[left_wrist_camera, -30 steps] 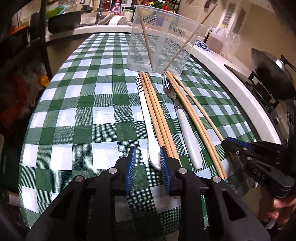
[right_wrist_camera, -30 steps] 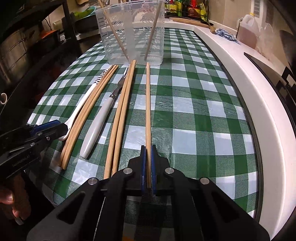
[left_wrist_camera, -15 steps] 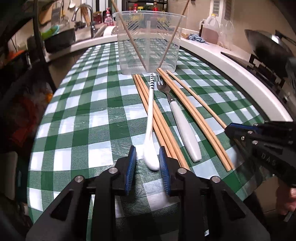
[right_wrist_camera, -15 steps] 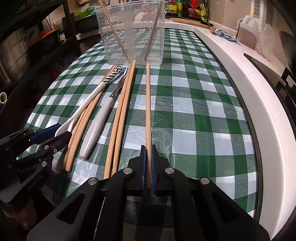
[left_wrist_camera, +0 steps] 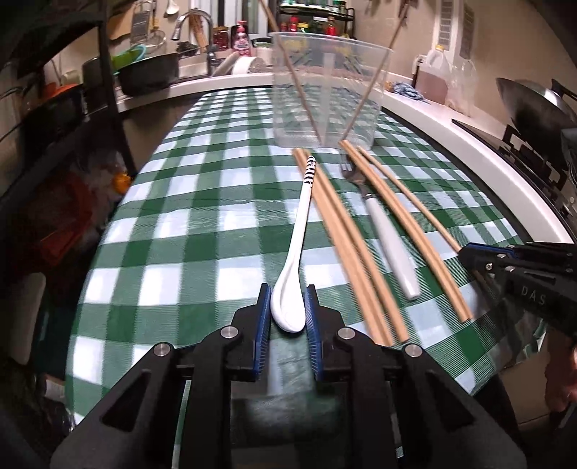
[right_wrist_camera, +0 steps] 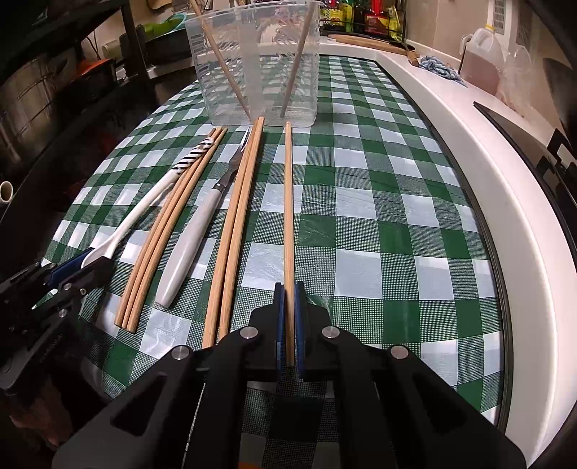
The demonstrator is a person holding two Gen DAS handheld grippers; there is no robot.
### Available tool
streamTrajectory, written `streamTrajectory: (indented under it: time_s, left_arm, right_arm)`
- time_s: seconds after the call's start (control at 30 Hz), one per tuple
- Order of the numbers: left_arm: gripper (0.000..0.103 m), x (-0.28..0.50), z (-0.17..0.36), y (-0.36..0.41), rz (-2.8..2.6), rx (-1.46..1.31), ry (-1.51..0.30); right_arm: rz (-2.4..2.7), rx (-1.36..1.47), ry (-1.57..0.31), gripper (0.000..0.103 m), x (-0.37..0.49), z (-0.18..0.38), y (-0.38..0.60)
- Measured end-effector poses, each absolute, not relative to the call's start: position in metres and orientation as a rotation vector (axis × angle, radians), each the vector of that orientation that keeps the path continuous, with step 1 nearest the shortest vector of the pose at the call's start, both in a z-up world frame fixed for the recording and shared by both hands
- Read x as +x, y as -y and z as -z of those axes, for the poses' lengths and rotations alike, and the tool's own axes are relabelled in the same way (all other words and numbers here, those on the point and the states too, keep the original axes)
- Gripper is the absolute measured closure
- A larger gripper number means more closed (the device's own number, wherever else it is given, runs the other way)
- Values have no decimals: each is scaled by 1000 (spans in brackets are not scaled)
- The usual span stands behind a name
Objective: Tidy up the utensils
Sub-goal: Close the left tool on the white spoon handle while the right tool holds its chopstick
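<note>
White spoon (left_wrist_camera: 293,252) on the green checked cloth (left_wrist_camera: 202,216), bowl end between the blue pads of the left gripper (left_wrist_camera: 287,306), striped handle pointing toward the clear tub (left_wrist_camera: 328,86). Jaws narrow, pads against both sides of the bowl. Right gripper (right_wrist_camera: 287,317) clamped nearly shut on a single chopstick (right_wrist_camera: 288,202) lying flat. Between them: three chopsticks (right_wrist_camera: 162,234), a white-handled fork (right_wrist_camera: 191,245), a chopstick pair (right_wrist_camera: 234,231). Only in the left view: sink tap (left_wrist_camera: 191,21), wok (left_wrist_camera: 533,104). Only in the right: a wooden utensil (right_wrist_camera: 371,41) on the counter.
</note>
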State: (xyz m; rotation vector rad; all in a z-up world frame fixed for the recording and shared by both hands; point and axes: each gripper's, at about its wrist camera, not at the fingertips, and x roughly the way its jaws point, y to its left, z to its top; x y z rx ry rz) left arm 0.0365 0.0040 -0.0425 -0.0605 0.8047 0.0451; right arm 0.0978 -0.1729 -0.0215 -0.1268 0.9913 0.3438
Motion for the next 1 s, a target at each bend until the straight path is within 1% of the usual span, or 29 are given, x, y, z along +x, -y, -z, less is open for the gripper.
streamTrajectory:
  time_s: [0.23, 0.6, 0.87, 0.93, 1.0]
  left_arm:
    - [84, 30, 46, -7, -89, 21, -770]
    - [83, 32, 47, -25, -58, -144, -752]
    - [85, 31, 47, -25, -91, -118, -737]
    - [92, 31, 46, -24, -90, -108, -735]
    - [92, 30, 46, -22, -91, -93, -733]
  right_arm:
    - [-332, -121, -988, 97, 95, 22, 173]
    - [-313, -127, -972, 97, 92, 22, 170]
    - [-310, -138, -967, 97, 91, 22, 168]
    - [-310, -145, -966, 97, 91, 22, 168]
    - [-311, -146, -966, 97, 91, 22, 168]
